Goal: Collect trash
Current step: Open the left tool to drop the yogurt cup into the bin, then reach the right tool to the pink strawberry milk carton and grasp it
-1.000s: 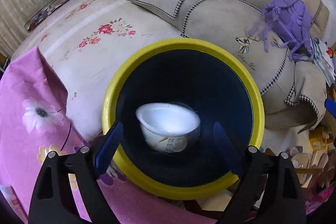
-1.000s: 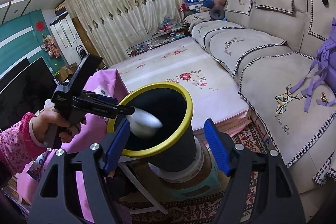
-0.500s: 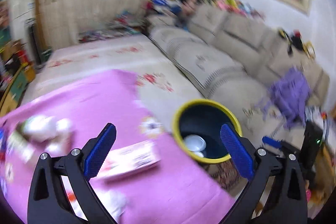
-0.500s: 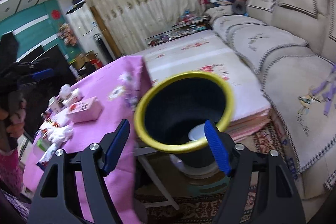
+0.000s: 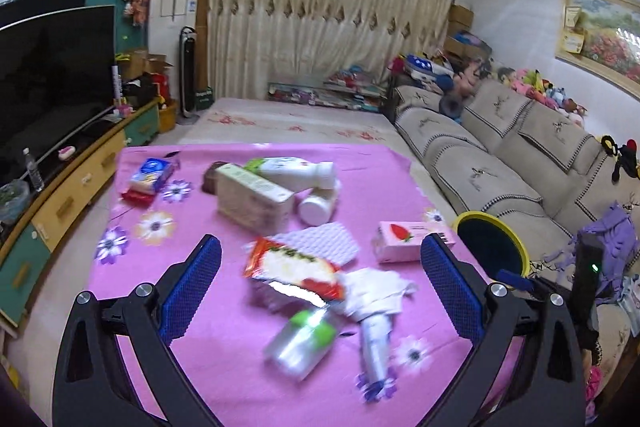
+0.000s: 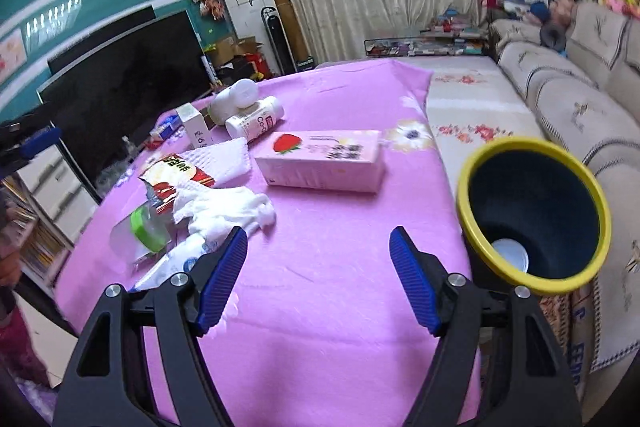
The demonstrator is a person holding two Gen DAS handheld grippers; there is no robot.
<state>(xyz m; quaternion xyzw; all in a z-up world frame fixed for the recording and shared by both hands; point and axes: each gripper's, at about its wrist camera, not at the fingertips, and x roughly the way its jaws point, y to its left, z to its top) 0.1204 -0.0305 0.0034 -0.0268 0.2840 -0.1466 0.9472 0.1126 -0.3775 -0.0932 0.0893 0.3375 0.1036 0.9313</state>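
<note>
Both grippers swung from bin (image 6: pixel 534 217) to littered table (image 6: pixel 320 267), fingers spread, empty.

Ahead of you hang cream curtains (image 5: pixel 332 15) across the far wall, with a black television (image 5: pixel 52 75) on a low cabinet (image 5: pixel 68 195) along the left side. A beige sofa (image 5: pixel 500 155) runs down the right, soft toys (image 5: pixel 536 83) lined along its backrest (too small to tell apart) and a purple backpack (image 5: pixel 612 235) lying on its near seat. Above the sofa you have a framed flower painting (image 5: pixel 604 35); a floral mat (image 5: pixel 292 123) covers the floor beyond the bench.
</note>
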